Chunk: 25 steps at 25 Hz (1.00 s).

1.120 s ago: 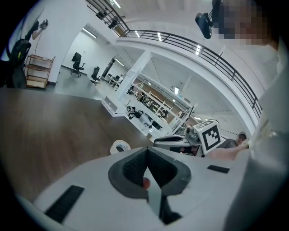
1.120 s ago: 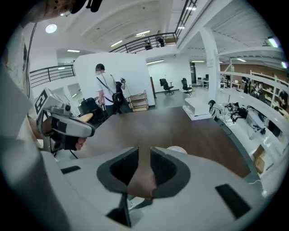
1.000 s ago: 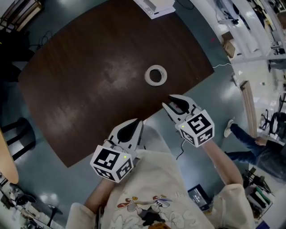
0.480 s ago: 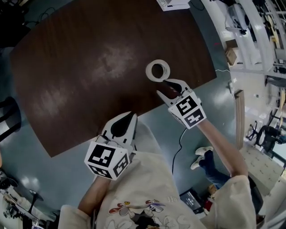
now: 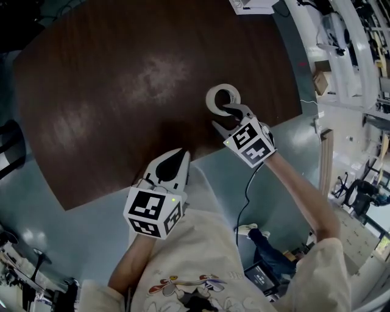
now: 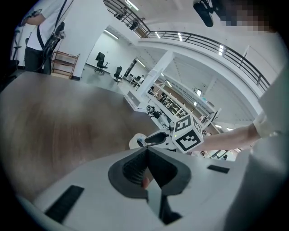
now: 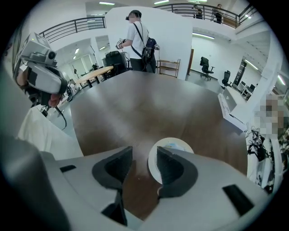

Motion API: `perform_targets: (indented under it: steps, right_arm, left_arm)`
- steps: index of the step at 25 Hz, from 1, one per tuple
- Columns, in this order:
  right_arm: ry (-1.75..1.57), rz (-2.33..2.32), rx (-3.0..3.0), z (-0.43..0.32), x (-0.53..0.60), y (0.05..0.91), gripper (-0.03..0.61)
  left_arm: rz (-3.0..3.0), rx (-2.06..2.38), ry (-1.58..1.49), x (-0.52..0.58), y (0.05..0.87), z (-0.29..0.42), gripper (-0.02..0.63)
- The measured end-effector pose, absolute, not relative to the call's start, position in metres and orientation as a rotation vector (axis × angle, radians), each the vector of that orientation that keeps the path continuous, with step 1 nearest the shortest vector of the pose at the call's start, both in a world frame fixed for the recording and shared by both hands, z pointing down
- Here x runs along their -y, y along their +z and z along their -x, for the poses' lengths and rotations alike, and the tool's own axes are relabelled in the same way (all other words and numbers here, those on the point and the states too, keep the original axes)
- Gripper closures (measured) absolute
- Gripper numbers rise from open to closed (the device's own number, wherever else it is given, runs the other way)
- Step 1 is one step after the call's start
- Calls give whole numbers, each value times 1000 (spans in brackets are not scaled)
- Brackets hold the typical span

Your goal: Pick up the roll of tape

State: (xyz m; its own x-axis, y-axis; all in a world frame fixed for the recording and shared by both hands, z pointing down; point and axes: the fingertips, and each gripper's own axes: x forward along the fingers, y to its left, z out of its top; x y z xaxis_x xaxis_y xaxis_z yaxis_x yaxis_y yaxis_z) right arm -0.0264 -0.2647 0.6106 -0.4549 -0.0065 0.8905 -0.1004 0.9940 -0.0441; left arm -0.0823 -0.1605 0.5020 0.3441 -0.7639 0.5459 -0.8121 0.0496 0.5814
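A white roll of tape [image 5: 220, 96] lies flat on the dark wooden table [image 5: 122, 79], near its front edge. My right gripper [image 5: 223, 117] points steeply down at the roll with its jaws open, and they have just been opening. In the right gripper view the roll [image 7: 174, 145] has one finger over its hole and the other outside, so the jaws of the right gripper [image 7: 143, 154] straddle its rim without pressing. My left gripper [image 5: 172, 166] hangs shut and empty over the table's front edge, to the roll's lower left. The left gripper view shows its jaws [image 6: 146, 155] shut, the roll [image 6: 135, 141] ahead.
A white device [image 5: 253, 5] sits at the table's far edge. Beyond the table stands a person [image 7: 137, 38] with a strap over the shoulder. Shelves and benches [image 5: 347, 55] run along the right. A cable [image 5: 247, 195] trails on the floor below the right arm.
My right gripper has come down and forward from beside the table's edge onto the roll, its jaws wider than before. The left gripper has sunk a little and stays shut.
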Motion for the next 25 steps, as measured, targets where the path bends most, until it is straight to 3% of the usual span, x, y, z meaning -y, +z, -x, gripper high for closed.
perform_targets:
  steps: [25]
  right_arm:
    - [-70,53,1771,23,270,678,414]
  left_arm:
    - [-1653,1372,72,169,537,78,607]
